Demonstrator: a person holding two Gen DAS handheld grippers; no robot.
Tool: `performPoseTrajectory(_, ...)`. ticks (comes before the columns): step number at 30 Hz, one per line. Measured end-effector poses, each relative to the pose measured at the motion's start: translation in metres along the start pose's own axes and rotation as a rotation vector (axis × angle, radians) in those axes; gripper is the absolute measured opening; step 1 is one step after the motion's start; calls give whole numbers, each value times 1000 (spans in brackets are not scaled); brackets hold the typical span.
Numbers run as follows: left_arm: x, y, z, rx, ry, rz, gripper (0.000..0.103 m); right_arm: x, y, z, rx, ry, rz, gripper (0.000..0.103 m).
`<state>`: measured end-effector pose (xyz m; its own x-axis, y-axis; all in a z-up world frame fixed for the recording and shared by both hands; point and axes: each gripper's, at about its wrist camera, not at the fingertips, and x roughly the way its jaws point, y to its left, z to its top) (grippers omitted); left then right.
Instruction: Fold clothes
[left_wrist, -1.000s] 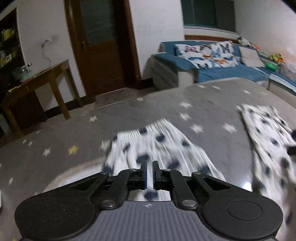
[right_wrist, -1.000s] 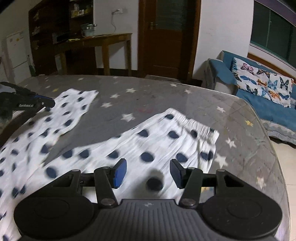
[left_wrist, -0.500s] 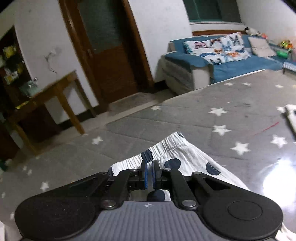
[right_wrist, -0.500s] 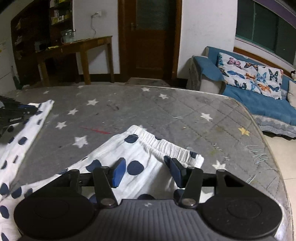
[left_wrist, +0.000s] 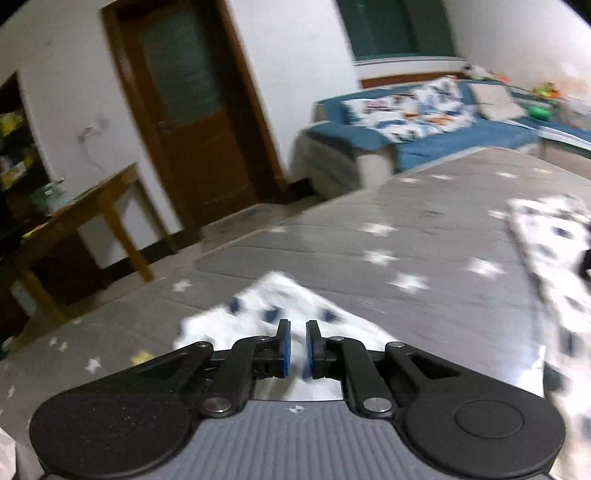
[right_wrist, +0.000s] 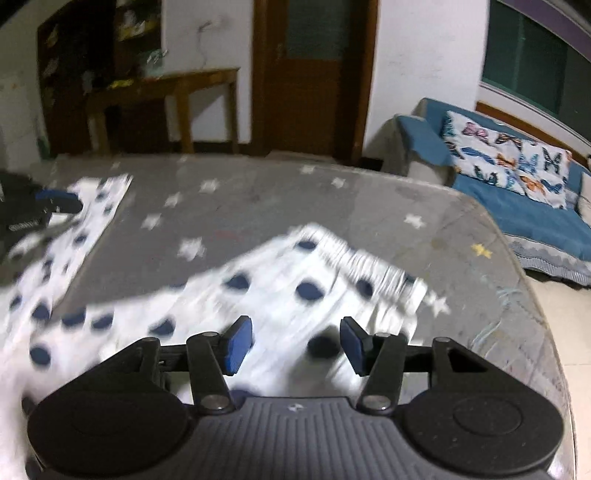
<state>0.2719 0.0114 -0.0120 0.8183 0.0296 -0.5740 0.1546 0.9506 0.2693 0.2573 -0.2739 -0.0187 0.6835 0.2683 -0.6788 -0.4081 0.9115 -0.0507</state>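
Note:
White trousers with dark blue dots (right_wrist: 288, 291) lie on the grey star-patterned table (right_wrist: 280, 206). In the right wrist view my right gripper (right_wrist: 296, 345) is open just above the waist end with its elastic band (right_wrist: 369, 264). A leg end (right_wrist: 92, 210) stretches to the left, where the left gripper (right_wrist: 44, 206) shows. In the left wrist view my left gripper (left_wrist: 297, 349) has its pads a narrow gap apart over the leg end (left_wrist: 273, 310); whether cloth is pinched there is hidden. The waist end (left_wrist: 554, 240) lies at right.
A blue sofa with butterfly cushions (right_wrist: 517, 177) stands beyond the table's right edge (right_wrist: 532, 280). A wooden side table (right_wrist: 166, 96) and a brown door (right_wrist: 314, 74) stand behind. The floor (right_wrist: 576, 332) shows at right.
Both views have swung and are blurred. The left gripper's pads have parted slightly. The right gripper stays open and now sits a bit further back over the waist end.

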Motion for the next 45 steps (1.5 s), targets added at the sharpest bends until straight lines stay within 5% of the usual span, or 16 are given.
performPoseTrajectory(7, -76, -58, -21, 81, 5, -266, 14, -14, -18, -3, 66, 0, -44, 54)
performPoseTrajectory(16, -187, -143, -63, 198, -15, -642, 39, -20, -51, -11, 204, 1, -88, 53)
performPoseTrajectory(22, -228, -174, -85, 226, 5, -751, 52, -21, -60, -17, 255, 1, -98, 52)
performPoseTrajectory(32, -246, -197, -116, 265, 4, -580, 52, -12, -71, -16, 304, -14, -99, 48)
performPoseTrajectory(42, -240, -178, -109, 152, 35, -611, 15, 17, -74, 2, 329, -32, -144, 44)
performPoseTrajectory(45, -239, -168, -108, 100, 35, -644, 13, 23, -69, 8, 322, -29, -168, 27)
